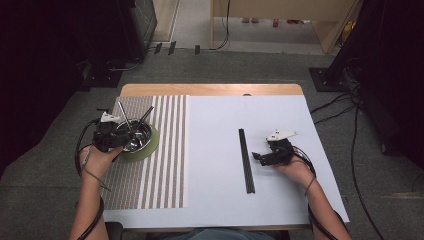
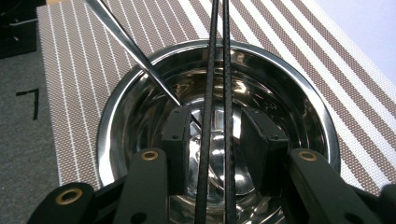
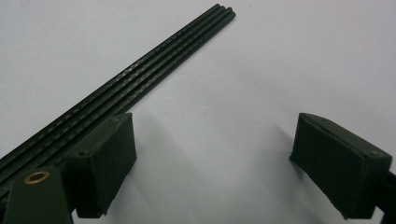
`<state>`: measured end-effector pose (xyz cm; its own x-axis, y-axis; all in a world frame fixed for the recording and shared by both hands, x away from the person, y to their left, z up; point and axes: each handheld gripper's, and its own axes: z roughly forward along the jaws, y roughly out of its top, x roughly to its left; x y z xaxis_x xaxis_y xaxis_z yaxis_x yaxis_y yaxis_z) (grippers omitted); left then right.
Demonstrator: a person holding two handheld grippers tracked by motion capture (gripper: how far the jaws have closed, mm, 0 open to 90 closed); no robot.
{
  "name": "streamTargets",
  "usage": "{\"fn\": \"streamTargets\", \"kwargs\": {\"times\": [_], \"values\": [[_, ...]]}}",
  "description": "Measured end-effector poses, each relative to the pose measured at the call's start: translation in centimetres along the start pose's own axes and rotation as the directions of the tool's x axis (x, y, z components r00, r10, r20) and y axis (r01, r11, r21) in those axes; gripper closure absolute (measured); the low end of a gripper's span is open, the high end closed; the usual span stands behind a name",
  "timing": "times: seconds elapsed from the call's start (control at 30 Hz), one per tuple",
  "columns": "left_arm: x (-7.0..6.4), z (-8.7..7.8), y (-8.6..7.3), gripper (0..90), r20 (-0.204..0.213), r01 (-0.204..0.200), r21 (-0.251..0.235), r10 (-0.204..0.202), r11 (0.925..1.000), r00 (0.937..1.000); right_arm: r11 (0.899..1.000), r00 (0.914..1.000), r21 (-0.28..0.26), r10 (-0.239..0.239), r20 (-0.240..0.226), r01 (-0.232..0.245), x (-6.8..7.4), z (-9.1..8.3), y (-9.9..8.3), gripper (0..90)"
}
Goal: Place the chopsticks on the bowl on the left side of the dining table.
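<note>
Left gripper view: left tool [image 2: 215, 140] half-open around two thin black ribbed rods [image 2: 216, 70] over shiny steel bowl [image 2: 140, 121].

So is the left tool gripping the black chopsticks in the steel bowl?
Apart. The left gripper view shows the left tool open, with gaps between each pad and the two black chopsticks leaning in the bowl.

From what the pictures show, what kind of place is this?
Probably a lab or workshop set up for recording: a small table on grey carpet, loose cables on the floor, and dark equipment stands around it.
</note>
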<state>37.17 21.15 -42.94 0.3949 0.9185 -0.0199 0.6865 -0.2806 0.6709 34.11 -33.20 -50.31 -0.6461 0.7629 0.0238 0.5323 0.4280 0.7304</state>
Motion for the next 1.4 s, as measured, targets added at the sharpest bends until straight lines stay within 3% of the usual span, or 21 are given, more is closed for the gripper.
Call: {"fn": "streamTargets", "kwargs": {"times": [0.4, 0.7, 1.03, 1.4], "values": [[-0.6, 1.0, 0.0, 72.7, 0.018, -0.025, 0.036, 0.024, 0.999, 0.9995, 1.0, 1.0, 0.0, 0.0, 0.0, 0.0, 0.0, 0.0, 0.0, 13.3], [-1.1, 1.1, 0.1, 80.5, 0.039, -0.046, 0.035, 0.044, 0.9983, 0.9983, 1.0, 1.0, 0.0, 0.0, 0.0, 0.0, 0.0, 0.0, 0.0, 13.3], [-1.7, 0.8, -0.1, 81.0, 0.075, -0.097, 0.049, 0.093, 0.9941, 0.9928, 1.0, 1.0, 0.0, 0.001, 0.0, -0.001, 0.0, 0.0, 0.0, 13.3], [-1.7, 0.1, -0.8, 80.7, 0.088, -0.092, 0.052, 0.087, 0.9945, 0.9923, 1.0, 1.0, -0.001, 0.0, 0.0, 0.0, 0.0, 0.0, 0.0, 13.3]]}}
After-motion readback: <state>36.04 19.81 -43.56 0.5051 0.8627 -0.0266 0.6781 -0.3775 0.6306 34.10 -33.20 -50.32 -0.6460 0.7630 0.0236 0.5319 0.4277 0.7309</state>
